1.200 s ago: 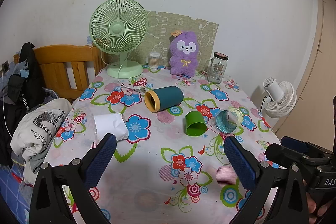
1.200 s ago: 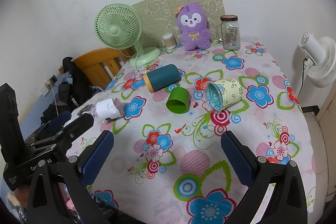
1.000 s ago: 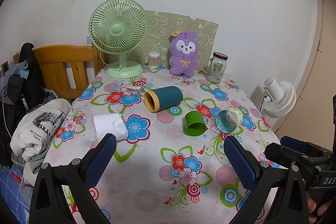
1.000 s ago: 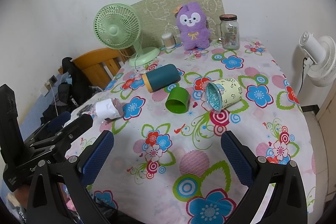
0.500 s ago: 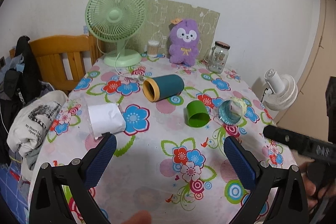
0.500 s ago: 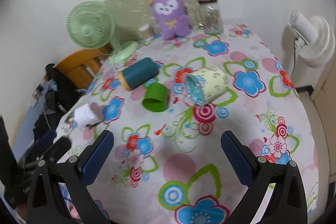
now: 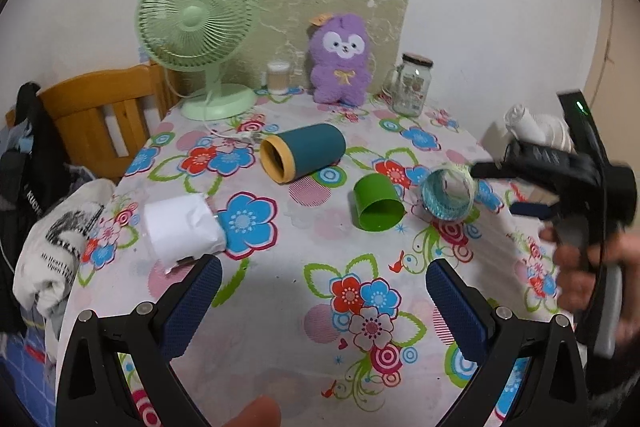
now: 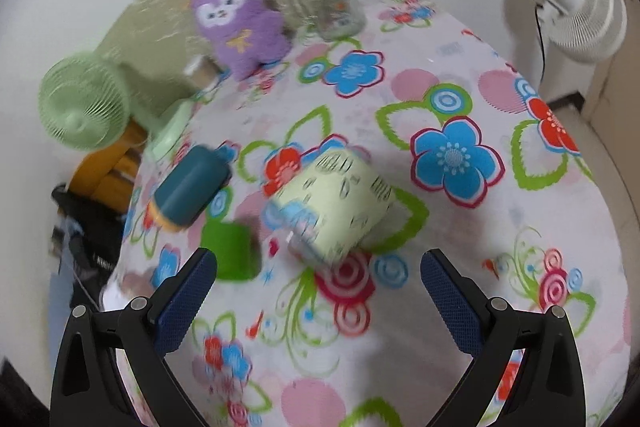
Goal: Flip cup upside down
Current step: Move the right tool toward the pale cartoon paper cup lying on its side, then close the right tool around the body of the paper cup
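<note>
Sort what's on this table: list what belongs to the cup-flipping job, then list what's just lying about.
Job:
pale patterned cup, on its side
right gripper, open, nearest it
teal cup, on its side
green cup, on its side

Lying about:
green fan
purple plush
glass jar
white roll

even indoor light, right-view motion blur

The right tongs [image 8: 318, 291] are hovering with jaws spread wide and empty over the flowered desk [image 8: 460, 219]. Just ahead, a pale patterned cup [image 8: 340, 199] is lying on its side, blurred. A green cup [image 8: 230, 253] is sitting just left of it, a teal tumbler [image 8: 188, 187] farther left.
</note>
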A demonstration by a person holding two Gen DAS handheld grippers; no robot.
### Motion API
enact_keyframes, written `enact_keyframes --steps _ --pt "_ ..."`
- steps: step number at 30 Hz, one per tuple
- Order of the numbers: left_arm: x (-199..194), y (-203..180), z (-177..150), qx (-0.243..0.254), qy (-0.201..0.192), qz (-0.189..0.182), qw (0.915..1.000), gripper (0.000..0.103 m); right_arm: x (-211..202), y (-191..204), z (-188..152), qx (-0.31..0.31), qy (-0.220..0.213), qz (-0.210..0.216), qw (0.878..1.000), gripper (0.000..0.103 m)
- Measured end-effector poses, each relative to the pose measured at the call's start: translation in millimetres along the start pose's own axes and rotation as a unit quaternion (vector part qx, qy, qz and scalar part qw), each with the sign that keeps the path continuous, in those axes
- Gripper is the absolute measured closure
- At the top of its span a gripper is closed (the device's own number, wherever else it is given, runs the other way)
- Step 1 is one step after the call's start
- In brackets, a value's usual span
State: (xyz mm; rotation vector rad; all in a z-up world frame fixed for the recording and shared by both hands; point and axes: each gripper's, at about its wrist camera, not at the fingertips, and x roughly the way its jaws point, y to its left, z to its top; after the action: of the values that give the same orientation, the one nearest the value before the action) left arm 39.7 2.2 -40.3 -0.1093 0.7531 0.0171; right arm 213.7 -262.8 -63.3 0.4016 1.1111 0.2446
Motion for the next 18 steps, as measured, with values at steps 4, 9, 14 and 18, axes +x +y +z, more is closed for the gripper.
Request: enact_keyframes --steps 4,9,14,18 --pt "16.8 -6.9 4.3 0.029 0.017 0.001 0.9994 0.000 17.7 -2.7 20.5 0.026 0.009 -0.008 1.000 0.000" --pt "26.6 -13.6 4.6 0.045 0.023 -0.004 0.9987 0.000 40.7 -2.4 34.7 0.041 0.033 -0.008 0.999 0.000" --pt "28.8 -14.6 2.9 0.043 0.026 -0.007 0.9987 0.000 60.8 1.1 37.1 0.045 0.054 -0.003 0.998 0.009" --pt "27.2 -11.4 1.6 0.036 0.027 -0.007 0.9990 0.000 65.5 4.4 36.3 0.037 0.056 0.005 0.998 0.025"
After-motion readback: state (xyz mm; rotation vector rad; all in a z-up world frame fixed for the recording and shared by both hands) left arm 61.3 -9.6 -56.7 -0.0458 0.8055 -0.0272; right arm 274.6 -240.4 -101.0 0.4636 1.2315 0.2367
